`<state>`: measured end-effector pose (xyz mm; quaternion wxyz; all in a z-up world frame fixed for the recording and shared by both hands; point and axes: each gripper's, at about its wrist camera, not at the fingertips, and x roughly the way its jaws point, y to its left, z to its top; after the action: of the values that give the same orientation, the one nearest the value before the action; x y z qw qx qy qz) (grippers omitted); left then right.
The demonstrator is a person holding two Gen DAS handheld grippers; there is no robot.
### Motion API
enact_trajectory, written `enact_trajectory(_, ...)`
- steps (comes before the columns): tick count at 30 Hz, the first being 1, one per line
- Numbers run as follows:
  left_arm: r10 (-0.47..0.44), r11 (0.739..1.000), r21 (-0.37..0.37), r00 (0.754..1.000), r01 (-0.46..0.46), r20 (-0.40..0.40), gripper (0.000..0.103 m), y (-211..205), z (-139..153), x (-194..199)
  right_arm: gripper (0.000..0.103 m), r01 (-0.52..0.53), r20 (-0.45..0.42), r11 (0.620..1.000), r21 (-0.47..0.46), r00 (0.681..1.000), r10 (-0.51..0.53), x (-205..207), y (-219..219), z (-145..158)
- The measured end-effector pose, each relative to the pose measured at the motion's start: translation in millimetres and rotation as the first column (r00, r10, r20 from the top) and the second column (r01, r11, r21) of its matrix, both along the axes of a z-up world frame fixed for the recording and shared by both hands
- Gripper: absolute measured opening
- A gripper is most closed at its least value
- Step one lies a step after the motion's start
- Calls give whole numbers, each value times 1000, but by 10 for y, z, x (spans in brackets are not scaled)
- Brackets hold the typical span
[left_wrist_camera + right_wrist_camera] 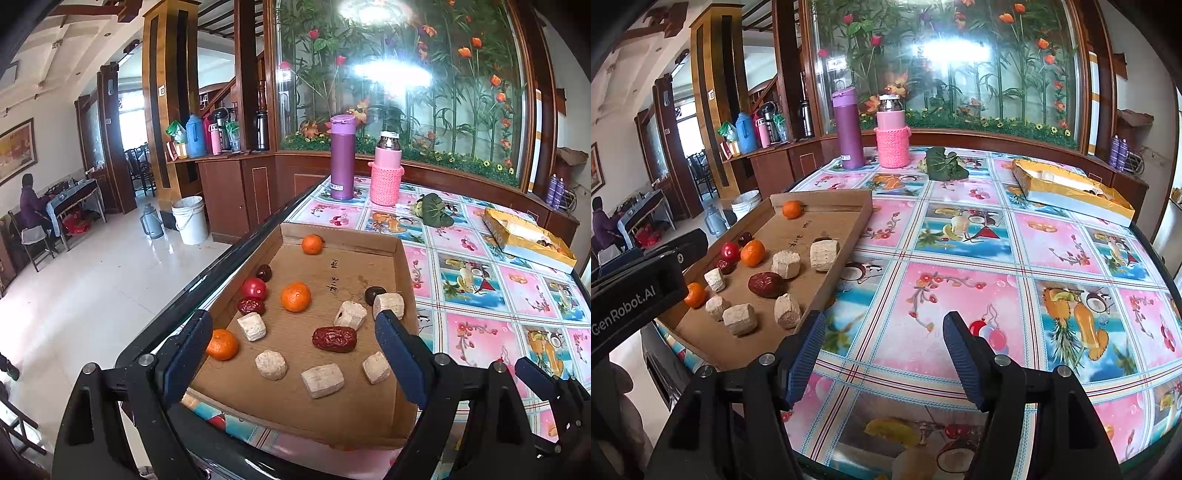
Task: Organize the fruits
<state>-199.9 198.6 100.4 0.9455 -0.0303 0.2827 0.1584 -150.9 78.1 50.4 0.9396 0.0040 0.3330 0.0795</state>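
A home dining room with a wall of glass painted with bamboo and flowers behind a desk (960, 295) covered in a glossy oilcloth printed with fruit. At the desk's near left corner lies a shallow cardboard tray (343, 242), open on top. Scattered in it are three small tangerines: one at the tray's far edge (312, 244), one near the middle (295, 296), one at the near left wall (222, 344). Along the left wall also sit a small red tomato (254, 288) and dark red dried dates; a larger wrinkled date (334, 339) lies near the centre, among several pale, chalky cut chunks (322, 380) whose kind I cannot tell. At the desk's far right corner stands a yellow box (1071, 194), seemingly the place for sorted pieces.

The left hand-held gripper (295, 354) hangs over the tray's near end with jaws spread wide and empty. The right hand-held gripper (882, 354) hovers above bare oilcloth beside the tray's right wall, jaws parted partway, holding nothing.

Everything looks light. The tangerines are round and apt to roll, with soft skin; take them across the widest part with gentle pressure. The tomato likely bruises or slips easily. The date is leathery and forgiving; grip across its short width
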Motion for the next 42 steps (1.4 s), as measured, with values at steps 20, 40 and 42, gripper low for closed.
enact_trajectory(20,157,982,97,987,-160,44,98,43,19,-89,72,-30,14,1000,-7,999,30,-9,86,-10)
enact_trajectory(40,108,992,58,989,-114,105,103,159,139,-179,80,-88,34,996,-14,995,89,172,256,89)
enact_trajectory(42,111,992,45,989,-116,98,103,177,112,-175,80,-85,39,996,-11,996,85,168,238,88)
